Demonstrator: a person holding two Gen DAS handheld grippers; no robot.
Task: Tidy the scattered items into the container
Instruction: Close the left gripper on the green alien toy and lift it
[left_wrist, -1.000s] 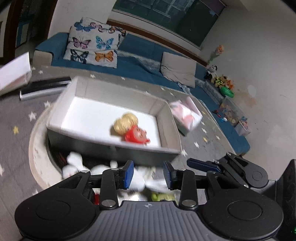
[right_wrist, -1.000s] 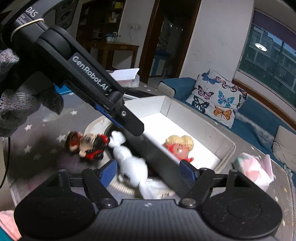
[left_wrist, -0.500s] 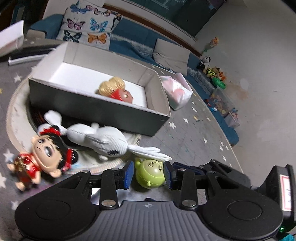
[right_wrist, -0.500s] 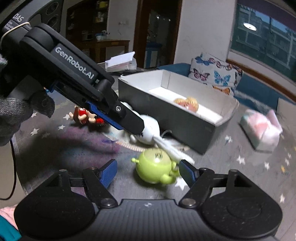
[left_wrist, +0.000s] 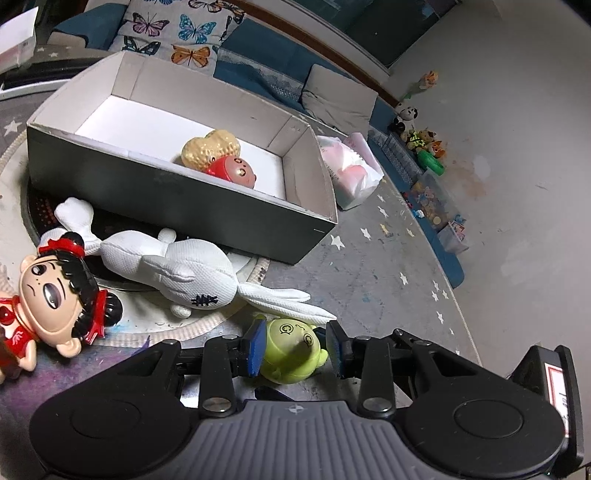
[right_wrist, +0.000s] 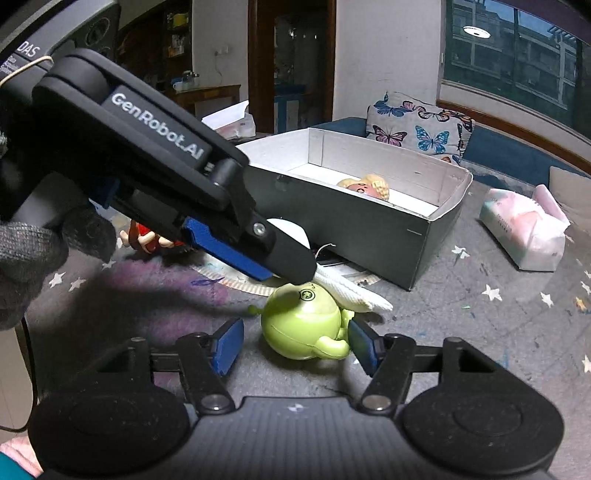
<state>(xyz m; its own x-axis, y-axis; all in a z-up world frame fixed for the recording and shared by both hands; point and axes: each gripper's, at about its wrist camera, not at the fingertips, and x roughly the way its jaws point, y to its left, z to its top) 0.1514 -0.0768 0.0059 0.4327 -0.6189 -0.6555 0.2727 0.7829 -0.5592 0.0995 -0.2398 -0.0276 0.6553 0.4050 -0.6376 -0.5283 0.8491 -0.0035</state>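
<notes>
My right claw (right_wrist: 295, 345) is closing around the green toy (right_wrist: 304, 323) on the rug, pads not yet pressing. My left claw (left_wrist: 291, 349) brackets it too, half open. Next: pinch, lift, carry to the box (left_wrist: 177, 197).

Lying near the box (left_wrist: 177, 195), from left: doll (left_wrist: 55, 295), plush rabbit (left_wrist: 177, 273), round toy (left_wrist: 290, 349); inside the box, one figurine (left_wrist: 218, 157)

You get dim indoor light, sharp focus and strong fisheye bending at the edges. A ceiling lamp's reflection (right_wrist: 476, 32) shows in the dark window (right_wrist: 517, 55); a soft shadow lies on the rug (right_wrist: 155, 295).
</notes>
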